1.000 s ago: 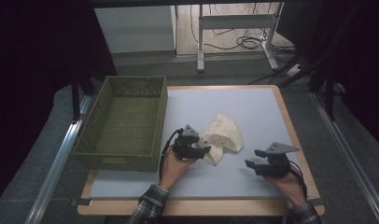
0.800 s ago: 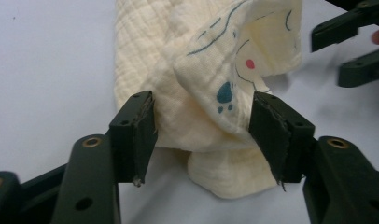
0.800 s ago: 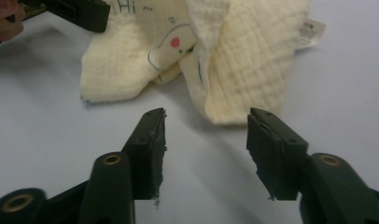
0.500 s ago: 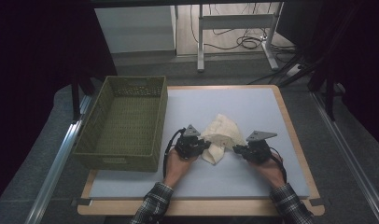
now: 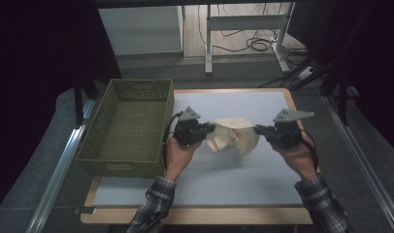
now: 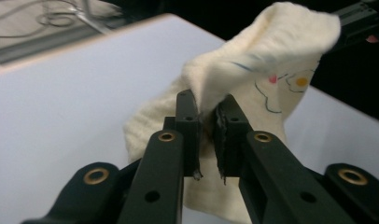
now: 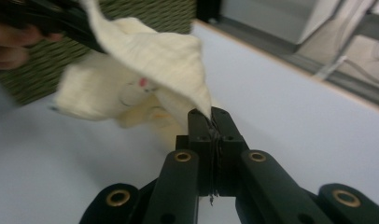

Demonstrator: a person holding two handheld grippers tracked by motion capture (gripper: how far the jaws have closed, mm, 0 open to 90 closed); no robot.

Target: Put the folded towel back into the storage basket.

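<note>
**A:** Just right of the green basket, the cream cloth is held up off the pale table, stretched between the two tools. How is it gripped?

**B:** The left gripper is clamped on the cloth's basket-side edge; in the left gripper view a fold of fabric is pinched between the jaws, which are kept slightly apart by it. The right gripper is closed tight on the far corner, the one away from the basket; in the right gripper view a thin point of cloth is seen squeezed between the jaws.

**A:** What has changed?

**B:** A second ago the right gripper was held well away from the cloth, nearer the table's edge farthest from the basket, and only the left one was at it. Half a second ago it had been brought up to the cloth. Now the cloth is gripped on both sides and raised, so spreading or folding it can be judged the step in hand.

**A:** Anything that cannot be made out?

**B:** The printed drawing is crumpled, so its subject cannot be read. The cloth's underside and lower folds are hidden, and whether its bottom is touching the table cannot be told.
</note>
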